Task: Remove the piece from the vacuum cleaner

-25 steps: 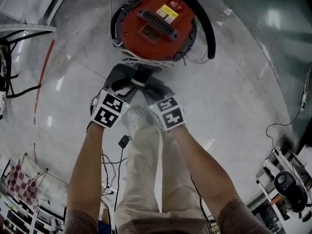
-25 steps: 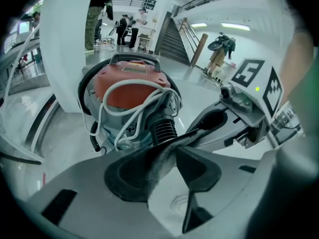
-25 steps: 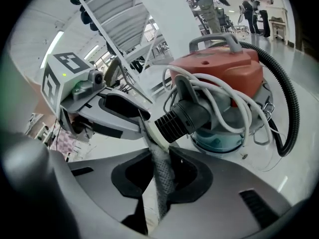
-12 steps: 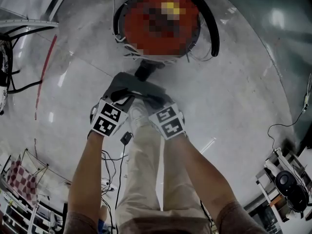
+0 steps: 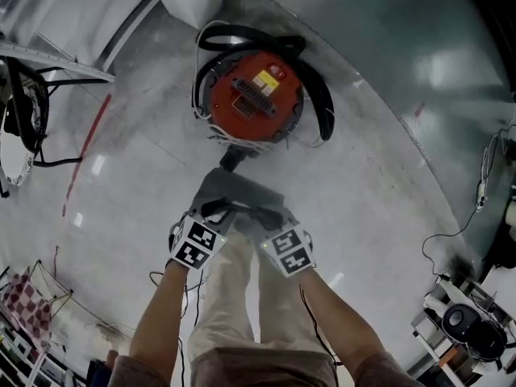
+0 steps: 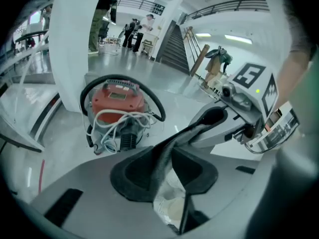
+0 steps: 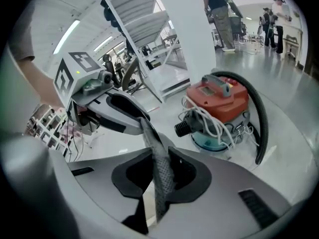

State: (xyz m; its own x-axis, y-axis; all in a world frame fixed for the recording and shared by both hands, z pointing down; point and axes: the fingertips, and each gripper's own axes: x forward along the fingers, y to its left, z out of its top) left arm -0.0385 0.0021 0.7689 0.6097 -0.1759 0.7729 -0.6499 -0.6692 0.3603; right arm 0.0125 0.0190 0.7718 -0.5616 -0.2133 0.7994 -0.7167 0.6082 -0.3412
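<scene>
Head view: we saw the grey piece (image 5: 230, 190) spanning crosswise between left gripper (image 5: 216, 212), its jaws just closing tighter on it, and right gripper (image 5: 260, 214), also pinching it, with the vacuum cleaner (image 5: 252, 97) ahead.

— We see a red vacuum cleaner (image 5: 256, 95) with a yellow label, don't we?
— We do, and we see its black hose (image 5: 326, 103) and white cord (image 6: 114, 121).
— And the piece (image 5: 234, 190)?
— We call it grey, with a finely dotted mesh. The floor (image 5: 387, 216) is glossy grey with one red stripe (image 5: 87, 153), and the trousers (image 5: 230, 297) are beige.
</scene>
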